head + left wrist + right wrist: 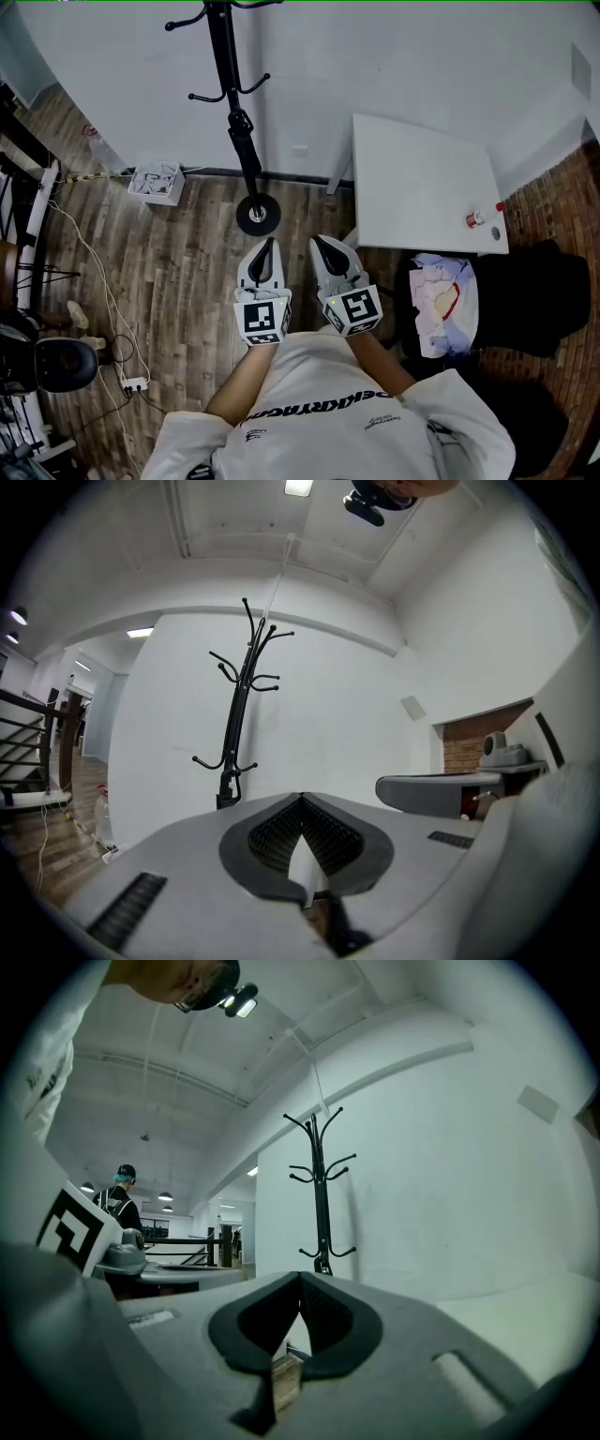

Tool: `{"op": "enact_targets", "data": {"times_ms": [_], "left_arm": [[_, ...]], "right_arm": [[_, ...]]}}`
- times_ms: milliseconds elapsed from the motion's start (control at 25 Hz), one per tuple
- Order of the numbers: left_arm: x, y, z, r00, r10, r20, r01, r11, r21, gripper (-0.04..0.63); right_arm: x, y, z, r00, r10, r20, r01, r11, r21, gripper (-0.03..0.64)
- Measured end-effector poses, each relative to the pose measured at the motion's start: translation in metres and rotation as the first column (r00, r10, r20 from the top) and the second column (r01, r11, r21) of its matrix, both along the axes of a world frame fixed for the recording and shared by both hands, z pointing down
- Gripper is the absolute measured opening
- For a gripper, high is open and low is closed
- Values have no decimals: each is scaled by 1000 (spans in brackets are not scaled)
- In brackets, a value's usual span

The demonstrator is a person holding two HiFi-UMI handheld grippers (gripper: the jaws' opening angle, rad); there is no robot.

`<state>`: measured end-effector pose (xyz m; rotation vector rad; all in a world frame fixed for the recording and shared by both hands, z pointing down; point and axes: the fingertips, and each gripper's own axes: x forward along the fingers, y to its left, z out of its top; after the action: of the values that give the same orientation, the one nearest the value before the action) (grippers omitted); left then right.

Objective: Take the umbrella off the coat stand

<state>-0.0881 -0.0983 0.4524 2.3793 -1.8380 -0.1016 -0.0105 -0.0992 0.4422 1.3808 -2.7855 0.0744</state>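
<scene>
Our left gripper [301,797] and right gripper [300,1275] are both clenched shut on nothing, pointing level side by side. Ahead of the jaws and well apart from them stands the black coat stand [225,56]; the umbrella [246,145] hangs just below its lower hooks, long axis upright against the pole, and we judge it nearer the left jaws. It looks slim, black and folded, hard to tell from the pole
</scene>
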Motion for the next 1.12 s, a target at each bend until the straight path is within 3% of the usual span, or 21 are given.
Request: {"op": "enact_targets", "data": {"times_ms": [400,720,800,960,1120], "left_arm": [[-10,-94,8,992,-124,-3,124,992,-5,-2],[-29,-174,40,956,-291,-36,288,955,-70,2],[-30,-197,50,951,-306,-35,303,950,-74,36],[-36,-239,73,947,-317,-43,312,945,-95,169],[-52,-274,101,933,-359,-34,352,927,-128,230]], "right_arm": [[4,-93,12,999,-54,4,54,998,-31,2],[15,-159,24,993,-116,4,116,991,-64,2],[19,-175,32,992,-127,2,127,989,-75,2],[24,-203,43,991,-134,-3,133,987,-90,2],[27,-225,54,991,-136,-12,134,986,-102,2]]}}
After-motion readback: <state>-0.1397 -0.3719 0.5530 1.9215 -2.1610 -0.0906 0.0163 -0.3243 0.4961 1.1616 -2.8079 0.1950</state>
